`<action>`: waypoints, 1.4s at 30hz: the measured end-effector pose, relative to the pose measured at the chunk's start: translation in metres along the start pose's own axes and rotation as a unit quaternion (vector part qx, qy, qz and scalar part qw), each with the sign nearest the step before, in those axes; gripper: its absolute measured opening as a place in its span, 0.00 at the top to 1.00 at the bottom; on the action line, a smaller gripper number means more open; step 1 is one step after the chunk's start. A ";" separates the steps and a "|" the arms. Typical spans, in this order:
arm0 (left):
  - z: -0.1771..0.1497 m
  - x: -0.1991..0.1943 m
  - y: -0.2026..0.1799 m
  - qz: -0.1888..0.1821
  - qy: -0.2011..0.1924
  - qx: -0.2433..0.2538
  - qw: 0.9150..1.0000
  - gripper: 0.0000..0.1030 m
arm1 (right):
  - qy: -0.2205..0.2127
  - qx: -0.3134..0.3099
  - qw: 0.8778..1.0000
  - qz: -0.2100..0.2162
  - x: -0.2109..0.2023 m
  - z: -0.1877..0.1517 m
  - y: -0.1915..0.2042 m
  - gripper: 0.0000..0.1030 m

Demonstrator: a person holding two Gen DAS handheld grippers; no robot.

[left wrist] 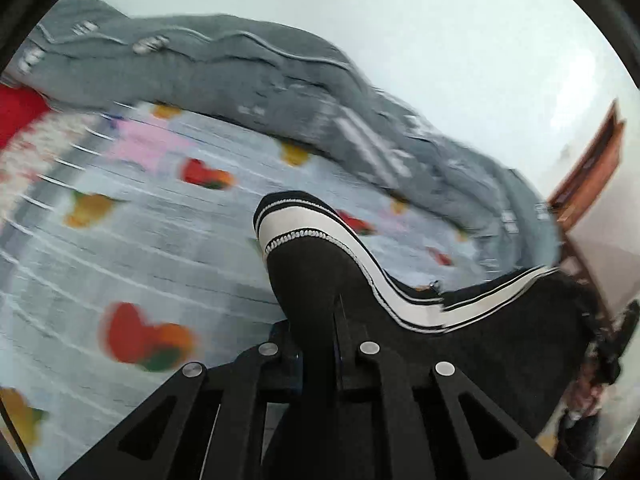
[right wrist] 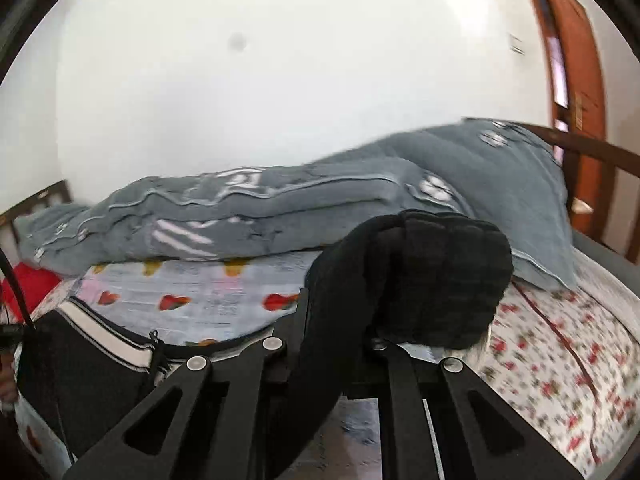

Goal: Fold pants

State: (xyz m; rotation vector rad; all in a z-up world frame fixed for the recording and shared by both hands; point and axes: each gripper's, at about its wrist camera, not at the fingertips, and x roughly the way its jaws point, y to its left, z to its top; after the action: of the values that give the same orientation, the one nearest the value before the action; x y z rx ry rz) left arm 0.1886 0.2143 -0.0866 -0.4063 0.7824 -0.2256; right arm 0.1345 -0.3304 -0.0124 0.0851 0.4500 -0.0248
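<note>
Here the bed (left wrist: pixel 120 240) fills the lower half of both views, its pale sheet printed with blurred red and orange fruit shapes, while a flowered cloth (right wrist: pixel 560 360) covers the mattress at 4 o'clock in the right wrist view. A thick grey quilt (left wrist: pixel 240 80), soft and rumpled with pale piping, lies along the far side of the bed against the white wall (right wrist: pixel 280 60), and a brown wooden door (right wrist: pixel 576 60) stands at 2 o'clock. The pants (left wrist: pixel 500 340) are black, a matte knit with a white side stripe edged in thin black and white lines; their long axis runs from about 9 to 3 o'clock between the two tools, sagging in the middle. The left gripper (left wrist: pixel 338 292) is closed tight on one end of the fabric, which rises in a blunt hump over its jaws. The right gripper (right wrist: pixel 376 336) is likewise pinched on the other end, bunched into a dark lump that hides its fingertips. Motion blur smears the sheet pattern.
</note>
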 end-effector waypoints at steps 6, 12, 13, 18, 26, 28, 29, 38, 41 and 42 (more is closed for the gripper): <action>-0.019 0.026 0.060 0.091 0.046 -0.034 0.994 0.80 | 0.145 0.003 0.989 -0.008 0.091 -0.068 -0.011 0.86; -0.046 0.022 0.078 0.093 0.045 -0.079 0.991 0.59 | 0.192 0.062 0.979 -0.021 0.088 -0.111 -0.057 0.56; -0.048 0.017 0.075 0.102 0.042 -0.076 0.991 0.53 | 0.185 0.059 0.981 -0.032 0.078 -0.107 -0.057 0.56; -0.060 -0.004 0.054 0.134 0.024 -0.039 0.990 0.49 | 0.133 0.013 0.987 -0.088 0.036 -0.091 -0.049 0.56; -0.096 -0.041 0.062 0.078 0.026 -0.066 0.994 0.44 | 0.114 -0.029 0.993 0.002 0.020 -0.080 0.016 0.56; -0.109 -0.041 0.061 0.059 0.033 -0.068 0.995 0.44 | 0.124 -0.031 0.991 0.041 0.025 -0.086 0.039 0.56; -0.113 -0.040 0.060 0.060 0.034 -0.068 0.995 0.44 | 0.130 -0.033 0.989 0.060 0.028 -0.088 0.051 0.56; -0.112 -0.039 0.053 0.115 0.025 -0.060 0.991 0.35 | 0.185 -0.070 0.958 0.209 0.042 -0.108 0.188 0.56; -0.111 -0.045 0.050 0.131 0.020 -0.047 0.990 0.35 | 0.203 -0.074 0.946 0.242 0.043 -0.121 0.222 0.56; -0.112 -0.046 0.051 0.132 0.020 -0.049 0.990 0.35 | 0.210 -0.080 0.943 0.245 0.045 -0.126 0.232 0.60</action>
State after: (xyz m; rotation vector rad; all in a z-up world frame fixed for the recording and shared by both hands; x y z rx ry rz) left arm 0.0790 0.2458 -0.1509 -0.3862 0.8802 0.0525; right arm 0.1301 -0.0888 -0.1269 0.0407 0.8458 0.5290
